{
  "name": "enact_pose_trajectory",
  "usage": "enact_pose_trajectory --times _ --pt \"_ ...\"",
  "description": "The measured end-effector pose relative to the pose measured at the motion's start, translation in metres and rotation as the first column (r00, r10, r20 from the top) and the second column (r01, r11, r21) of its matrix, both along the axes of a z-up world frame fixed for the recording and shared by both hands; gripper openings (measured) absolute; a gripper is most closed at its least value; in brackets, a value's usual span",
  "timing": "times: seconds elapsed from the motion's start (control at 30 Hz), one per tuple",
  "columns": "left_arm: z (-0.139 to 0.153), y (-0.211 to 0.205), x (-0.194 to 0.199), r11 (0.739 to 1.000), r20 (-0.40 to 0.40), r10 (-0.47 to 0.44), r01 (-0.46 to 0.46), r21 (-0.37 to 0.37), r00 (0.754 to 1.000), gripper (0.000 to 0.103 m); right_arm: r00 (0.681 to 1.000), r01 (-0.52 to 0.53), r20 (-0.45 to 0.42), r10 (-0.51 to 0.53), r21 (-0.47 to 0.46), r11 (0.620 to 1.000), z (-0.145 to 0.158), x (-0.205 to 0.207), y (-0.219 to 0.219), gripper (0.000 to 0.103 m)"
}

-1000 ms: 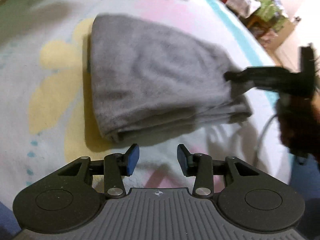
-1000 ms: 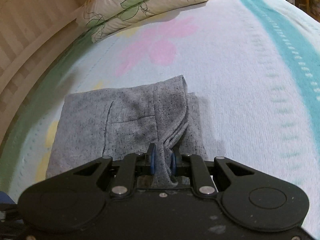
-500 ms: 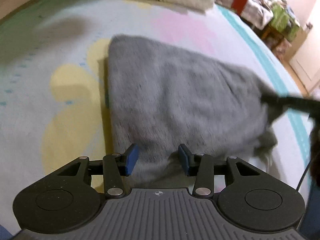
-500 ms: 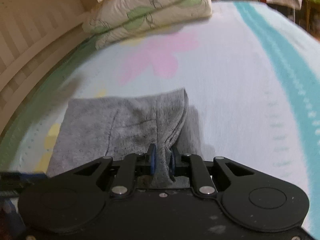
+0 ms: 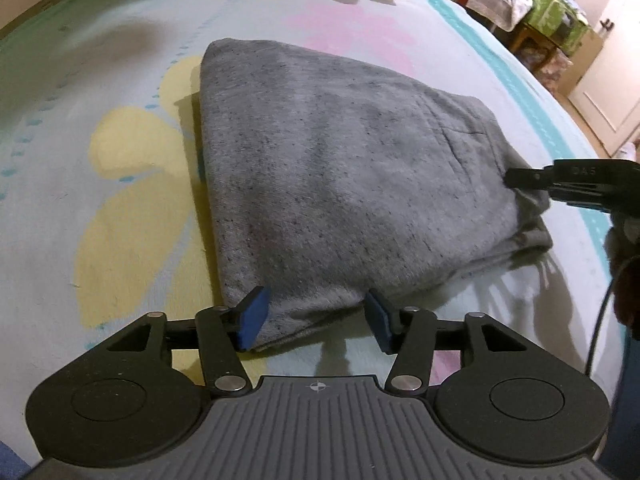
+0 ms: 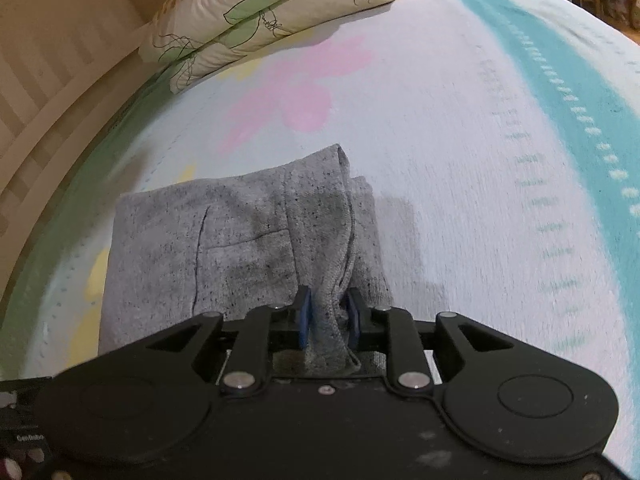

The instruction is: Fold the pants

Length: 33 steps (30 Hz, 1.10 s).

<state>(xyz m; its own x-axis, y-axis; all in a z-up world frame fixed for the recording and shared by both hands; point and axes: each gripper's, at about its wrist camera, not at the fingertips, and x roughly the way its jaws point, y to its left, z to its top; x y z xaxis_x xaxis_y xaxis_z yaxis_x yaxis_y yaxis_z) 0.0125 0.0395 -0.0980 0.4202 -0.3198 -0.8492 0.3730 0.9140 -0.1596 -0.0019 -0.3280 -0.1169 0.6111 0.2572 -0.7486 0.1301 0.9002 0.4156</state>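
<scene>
Blue-padded fingers [image 5: 253, 319] of the left gripper [image 5: 316, 320] stand apart at a middle width and are opening; the near corner of the folded grey speckled knit pants [image 5: 340, 184] lies between and under them, but the pads do not press on it. One second ago these fingers were narrower and the near edge of the pants lay clearly beyond their tips, with bare sheet in between.

On the right gripper [image 6: 327, 320] the blue pads [image 6: 304, 318] are narrow and are opening, with a bunched grey edge of the pants [image 6: 240, 240] standing between them. A gap shows beside the cloth on each side, while half a second ago the pads were tight on that fold. In the left wrist view the same gripper's black fingers [image 5: 532, 179] reach the right edge of the pants.

Beyond the grippers, the pants lie as a flat folded packet on the pale blue bed sheet with yellow and pink flower shapes [image 5: 120, 200], with a pocket seam on top. Farther away, at the far left of the bed, a folded white quilt with green leaf print [image 6: 272, 12] rests near the beige striped wall [image 6: 48, 80]. A teal stripe [image 6: 560, 80] runs along the right side of the sheet.
</scene>
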Motion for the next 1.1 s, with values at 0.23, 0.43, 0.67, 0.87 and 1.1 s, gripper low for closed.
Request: enact_pose_trajectory --times 0.23,0.43,0.67,0.87,1.1 --pt "0.031 0.011 0.003 0.998 0.106 0.031 -0.025 -0.058 0.994 0.052 0.999 -0.041 0.007 0.042 -0.025 0.999 -0.001 -0.009 0.008 0.018" --pt "0.046 0.009 0.054 0.996 0.174 0.077 -0.069 -0.052 0.982 0.052 0.996 -0.086 0.002 0.087 -0.131 0.988 0.005 -0.015 0.023 0.015" --pt "0.028 -0.017 0.129 0.995 0.189 0.097 -0.103 0.019 0.977 0.052 0.997 -0.079 -0.022 0.077 -0.107 0.991 -0.005 -0.007 0.017 0.020" --pt "-0.008 -0.039 0.161 0.993 0.102 0.080 -0.088 0.081 0.992 0.061 0.996 -0.087 -0.022 0.085 -0.125 0.988 -0.007 -0.004 0.022 0.020" --pt "0.006 -0.030 0.148 0.993 0.117 0.092 -0.099 0.059 0.989 0.062 0.997 -0.083 -0.007 0.082 -0.159 0.984 -0.008 -0.009 0.032 0.021"
